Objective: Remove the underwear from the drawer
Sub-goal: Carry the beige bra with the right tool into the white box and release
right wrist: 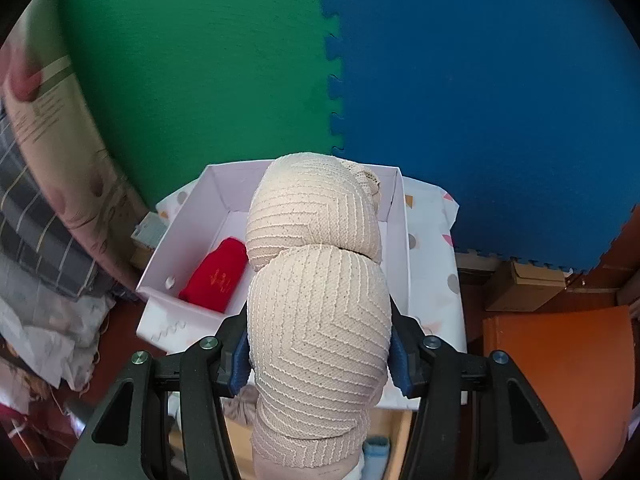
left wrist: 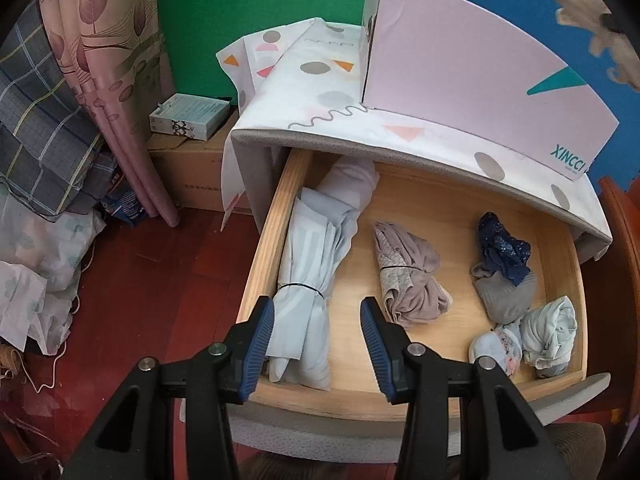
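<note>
- The drawer [left wrist: 400, 216] stands pulled out, bare wood between its bundles
- Left gripper [left wrist: 318, 320] hovers with fingers wide apart, holding nothing
- Right gripper [right wrist: 318, 354] fingers clamp the beige underwear [right wrist: 318, 320] over the white box [right wrist: 402, 216]

Drawer [left wrist: 260, 240]: pale unfinished-looking wood, matt. Beige bra [right wrist: 320, 320]: ribbed knit cloth, rough. Box [right wrist: 400, 240]: smooth matt white card. Right gripper [right wrist: 319, 354]: black plastic, blue ridged pads [right wrist: 240, 364]. Floor [left wrist: 140, 280]: glossy red wood
</note>
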A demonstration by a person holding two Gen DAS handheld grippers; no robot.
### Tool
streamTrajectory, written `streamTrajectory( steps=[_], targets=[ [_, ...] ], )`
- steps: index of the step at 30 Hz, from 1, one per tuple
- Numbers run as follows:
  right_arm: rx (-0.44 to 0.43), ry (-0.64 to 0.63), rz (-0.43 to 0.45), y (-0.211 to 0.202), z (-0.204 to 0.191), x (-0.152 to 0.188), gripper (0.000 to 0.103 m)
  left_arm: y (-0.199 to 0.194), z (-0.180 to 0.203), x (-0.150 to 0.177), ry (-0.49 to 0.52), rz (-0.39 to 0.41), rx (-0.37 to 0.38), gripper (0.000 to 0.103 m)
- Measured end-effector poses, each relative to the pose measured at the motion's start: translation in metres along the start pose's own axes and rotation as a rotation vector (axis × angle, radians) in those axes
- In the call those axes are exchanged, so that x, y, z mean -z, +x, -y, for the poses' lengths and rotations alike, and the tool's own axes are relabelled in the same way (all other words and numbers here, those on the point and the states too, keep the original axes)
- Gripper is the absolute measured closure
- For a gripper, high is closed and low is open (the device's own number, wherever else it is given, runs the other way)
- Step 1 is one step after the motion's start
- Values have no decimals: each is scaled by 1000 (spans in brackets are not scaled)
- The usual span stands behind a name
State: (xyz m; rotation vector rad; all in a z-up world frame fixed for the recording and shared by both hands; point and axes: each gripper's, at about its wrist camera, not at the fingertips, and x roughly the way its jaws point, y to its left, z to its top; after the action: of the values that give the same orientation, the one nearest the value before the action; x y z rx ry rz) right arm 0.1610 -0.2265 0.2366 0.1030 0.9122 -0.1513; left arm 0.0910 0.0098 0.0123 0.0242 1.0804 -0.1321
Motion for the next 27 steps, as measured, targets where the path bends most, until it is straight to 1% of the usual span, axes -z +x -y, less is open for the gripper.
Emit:
streamTrajectory(
  steps=[4, 7, 8, 12, 16, 22, 24, 27],
  targets=[
    [16, 15, -38, 34, -1, -10, 51, 0, 0, -1, 1, -1, 30, 57],
    [32, 11, -74, 60, -2, -14, 51, -1, 1, 0, 6, 7, 42, 57],
    [35, 49, -94, 68, -3, -15, 51, -2, 1, 0, 8, 11, 45, 57],
    [42, 47, -136, 100, -2, -17, 51, -3, 1, -1, 6, 20, 55, 57],
    [44, 58, -163, 119, -1, -17, 50, -5, 0, -1, -3, 29, 64, 57],
    [74, 64, -201, 146, 4, -17, 49, -4, 0, -2, -3, 30, 76, 57],
    [105, 38, -194, 149, 2, -16, 47, -4, -1, -2, -7, 29, 81, 57],
    [123, 16, -197, 153, 0, -17, 46, -4, -2, -3, -16, 34, 84, 57]
  ],
)
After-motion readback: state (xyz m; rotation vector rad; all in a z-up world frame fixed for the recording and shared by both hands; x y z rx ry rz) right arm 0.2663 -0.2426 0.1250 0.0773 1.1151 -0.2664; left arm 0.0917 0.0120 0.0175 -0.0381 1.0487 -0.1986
